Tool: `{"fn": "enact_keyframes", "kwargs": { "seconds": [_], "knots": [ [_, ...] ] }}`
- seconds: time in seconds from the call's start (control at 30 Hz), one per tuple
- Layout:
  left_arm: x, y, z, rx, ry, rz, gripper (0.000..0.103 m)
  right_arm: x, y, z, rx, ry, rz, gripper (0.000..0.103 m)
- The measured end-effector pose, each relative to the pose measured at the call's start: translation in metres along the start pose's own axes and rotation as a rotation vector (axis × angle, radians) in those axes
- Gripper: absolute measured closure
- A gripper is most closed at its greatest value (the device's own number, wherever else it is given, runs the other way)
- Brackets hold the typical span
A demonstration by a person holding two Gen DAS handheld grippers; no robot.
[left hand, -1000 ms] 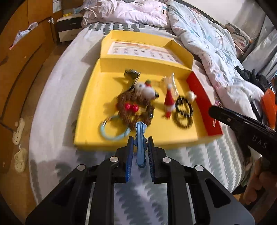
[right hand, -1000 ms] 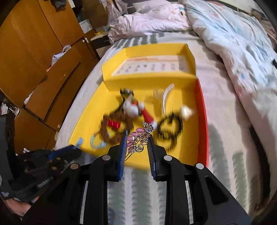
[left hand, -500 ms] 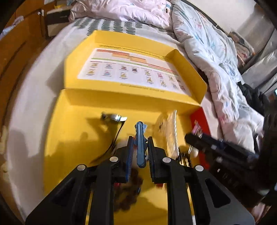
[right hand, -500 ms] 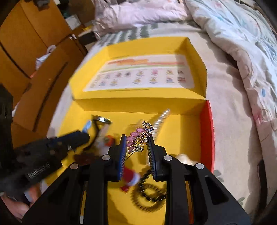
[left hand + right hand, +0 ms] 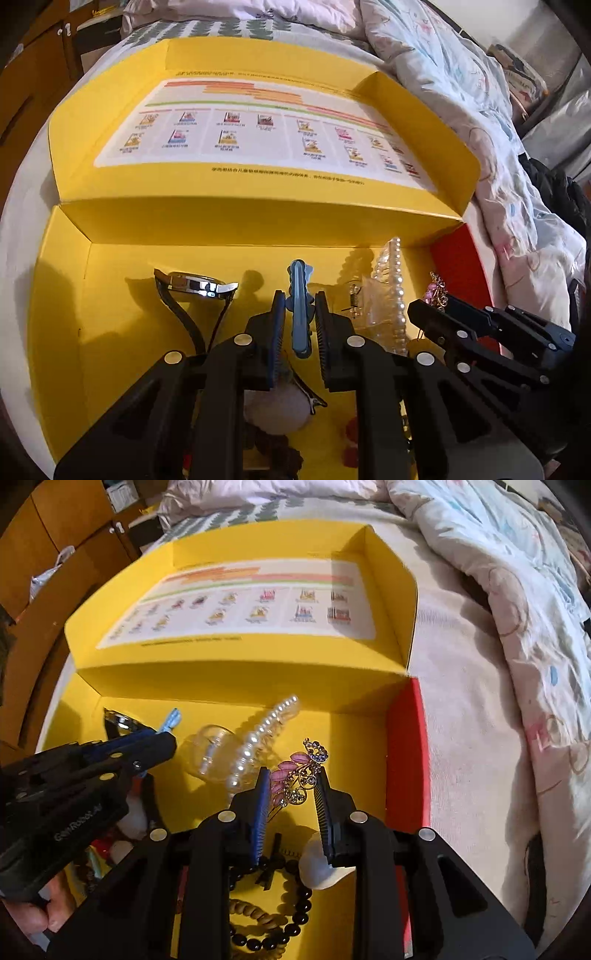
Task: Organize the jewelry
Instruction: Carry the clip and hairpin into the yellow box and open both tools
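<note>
- The left claw is clamped on a blue hair clip, held over the yellow box beside the watch.
- The right claw grips a pink jewelled hairpin near the pearl clip.
- Lower each piece onto bare yellow floor, apart from its neighbours, before releasing.

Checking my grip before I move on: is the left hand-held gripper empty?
No, the left hand-held gripper is shut on a slim blue plastic hair clip that stands up between its two fingers.

One yellow box, one watch, two bead bracelets.
</note>
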State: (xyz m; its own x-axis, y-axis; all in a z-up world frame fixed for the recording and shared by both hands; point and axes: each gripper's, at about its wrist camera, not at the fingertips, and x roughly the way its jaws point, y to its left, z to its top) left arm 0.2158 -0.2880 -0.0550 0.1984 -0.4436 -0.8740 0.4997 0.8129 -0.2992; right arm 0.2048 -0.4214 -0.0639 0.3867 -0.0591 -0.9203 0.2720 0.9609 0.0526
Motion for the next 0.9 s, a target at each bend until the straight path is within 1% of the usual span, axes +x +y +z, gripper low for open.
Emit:
{"fn": "enact_keyframes", "kwargs": {
  "seconds": [0.1, 0.2, 0.27, 0.37, 0.43, 0.5, 0.53, 0.6, 0.7, 0.73, 0.77, 0.83, 0.9],
  "knots": [
    [0.002, 0.004, 0.000, -0.003, 0.003, 0.003, 0.086, 0.006, 0.000, 0.000, -0.003, 0.010, 0.018, 0.078],
    [0.005, 0.006, 0.001, -0.005, 0.001, 0.013, 0.086, 0.008, 0.000, 0.001, -0.003, 0.005, 0.016, 0.078],
    [0.007, 0.008, 0.000, -0.006, -0.001, 0.015, 0.086, 0.009, 0.000, 0.002, -0.003, 0.001, 0.011, 0.075],
    [0.009, 0.007, 0.000, 0.000, 0.000, 0.018, 0.082, 0.009, -0.003, 0.003, 0.004, -0.008, 0.002, 0.075],
    [0.009, 0.008, 0.001, 0.001, -0.005, 0.022, 0.076, 0.008, -0.004, 0.004, 0.005, -0.012, 0.013, 0.075],
    [0.005, 0.008, 0.002, 0.000, -0.017, 0.031, 0.067, 0.004, -0.005, 0.006, 0.008, -0.023, 0.012, 0.073],
    [0.002, 0.008, 0.002, -0.001, -0.026, 0.031, 0.065, 0.002, -0.005, 0.007, 0.009, -0.030, 0.011, 0.073],
    [-0.007, 0.008, 0.004, -0.006, -0.045, 0.037, 0.051, -0.008, -0.006, 0.008, 0.016, -0.056, 0.021, 0.071],
    [-0.026, 0.007, 0.006, -0.014, -0.090, 0.037, 0.043, -0.028, -0.004, 0.009, 0.018, -0.096, 0.043, 0.059],
    [-0.032, 0.006, 0.006, -0.013, -0.101, 0.031, 0.041, -0.035, -0.004, 0.009, 0.021, -0.108, 0.051, 0.051],
    [-0.039, 0.005, 0.006, -0.014, -0.109, 0.025, 0.038, -0.043, -0.003, 0.009, 0.024, -0.123, 0.057, 0.043],
    [-0.057, 0.001, 0.003, -0.014, -0.136, 0.022, 0.037, -0.063, -0.001, 0.006, 0.024, -0.153, 0.058, 0.041],
    [-0.070, -0.004, -0.001, -0.007, -0.152, 0.029, 0.032, -0.080, 0.000, 0.004, 0.021, -0.171, 0.052, 0.040]
  ]
}}
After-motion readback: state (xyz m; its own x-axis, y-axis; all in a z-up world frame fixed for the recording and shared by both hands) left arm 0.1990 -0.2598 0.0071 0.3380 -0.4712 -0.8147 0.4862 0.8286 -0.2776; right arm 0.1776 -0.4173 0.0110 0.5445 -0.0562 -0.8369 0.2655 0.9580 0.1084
